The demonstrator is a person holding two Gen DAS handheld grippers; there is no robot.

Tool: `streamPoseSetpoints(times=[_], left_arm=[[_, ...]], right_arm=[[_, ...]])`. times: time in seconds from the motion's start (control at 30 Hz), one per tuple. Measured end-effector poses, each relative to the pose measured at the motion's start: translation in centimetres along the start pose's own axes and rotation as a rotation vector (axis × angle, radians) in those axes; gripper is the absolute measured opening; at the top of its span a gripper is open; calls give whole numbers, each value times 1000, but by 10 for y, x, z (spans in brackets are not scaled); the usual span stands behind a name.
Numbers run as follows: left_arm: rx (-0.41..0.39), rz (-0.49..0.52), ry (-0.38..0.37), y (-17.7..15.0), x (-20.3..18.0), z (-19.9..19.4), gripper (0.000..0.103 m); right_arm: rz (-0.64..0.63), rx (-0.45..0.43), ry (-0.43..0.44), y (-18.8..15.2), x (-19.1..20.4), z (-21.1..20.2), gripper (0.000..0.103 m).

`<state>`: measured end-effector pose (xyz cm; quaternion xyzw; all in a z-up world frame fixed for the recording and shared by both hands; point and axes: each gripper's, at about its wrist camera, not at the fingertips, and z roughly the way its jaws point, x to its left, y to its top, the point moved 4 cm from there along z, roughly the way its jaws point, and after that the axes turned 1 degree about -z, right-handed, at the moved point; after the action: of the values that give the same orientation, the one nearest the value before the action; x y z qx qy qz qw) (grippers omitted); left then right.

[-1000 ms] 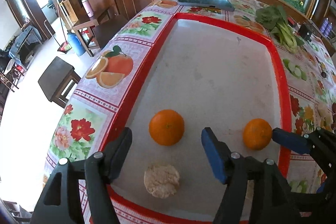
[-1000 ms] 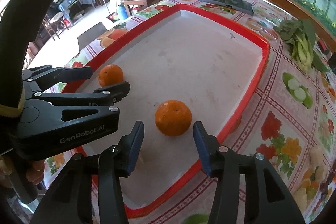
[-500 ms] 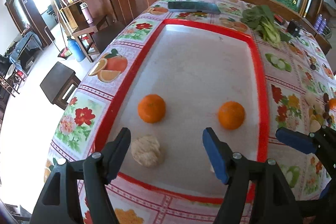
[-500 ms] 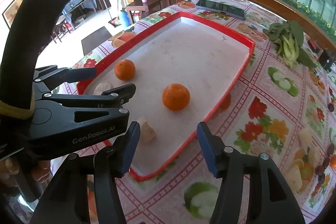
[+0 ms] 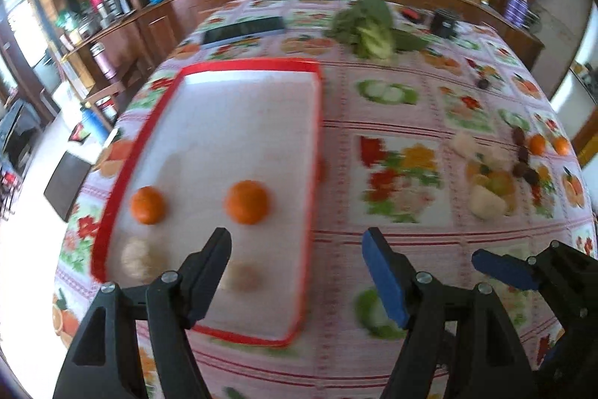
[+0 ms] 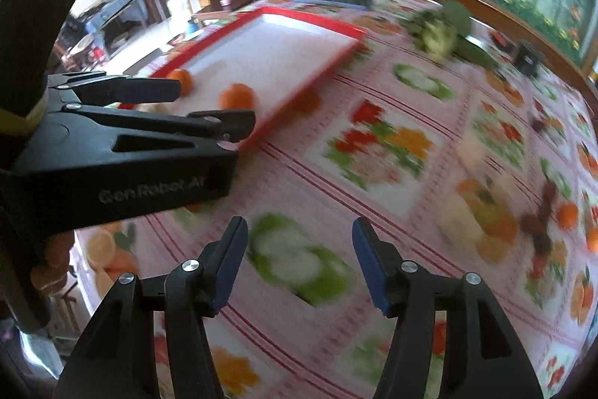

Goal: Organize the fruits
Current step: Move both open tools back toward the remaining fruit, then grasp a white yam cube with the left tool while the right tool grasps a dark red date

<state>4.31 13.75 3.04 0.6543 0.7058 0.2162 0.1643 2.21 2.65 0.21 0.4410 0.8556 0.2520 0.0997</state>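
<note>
A red-rimmed white tray lies on the flowered tablecloth. In it are two oranges and two pale beige fruits. The tray also shows in the right wrist view, with an orange in it. More fruit lies loose at the right: a pale piece, small oranges and dark dates. My left gripper is open and empty over the tray's near right edge. My right gripper is open and empty above the cloth. Both views are motion-blurred.
Leafy greens and a dark phone lie at the far end of the table. A small dark box stands far right. Wooden cabinets and a chair are off the left edge.
Both grippers have pulled back and swung right, away from the tray. The tray and its fruit now sit left in both views, and the loose fruit at the right has come into view.
</note>
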Motion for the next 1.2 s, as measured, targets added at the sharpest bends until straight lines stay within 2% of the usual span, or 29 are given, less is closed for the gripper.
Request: streamPoseSetpoints(times=[0.33,0.43,0.63,0.87,0.93,1.0,1.03,1.2], left_arm=[[51,110,-128,-2,-105,11,76],[65,131,-145,-4,-129,18,76],[82,134,-134,-2,-154,36,76],[110,86,-144,2,-161,60,75],[78,81,-124,2,-160,59,66],[59,82,-118,3,-158,57,43],[59,77,-121,4,-155,56,38],[87,13,-166,4,-139,56,38]], right_arm=[[237,-29,-156,-53,-120,-38,63],[306,-38,-183,-69,-148,-48,64],[396,-45,-185,-95,-182,-60,65],[460,-59,-160,-99,-212,-57,65],[481,-68,-138,-95,-220,-52,65],[482,-85,-114,-87,-225,-47,65],[475,-91,-109,-83,-226,-45,65],[365,-110,-100,-53,-222,-24,65]])
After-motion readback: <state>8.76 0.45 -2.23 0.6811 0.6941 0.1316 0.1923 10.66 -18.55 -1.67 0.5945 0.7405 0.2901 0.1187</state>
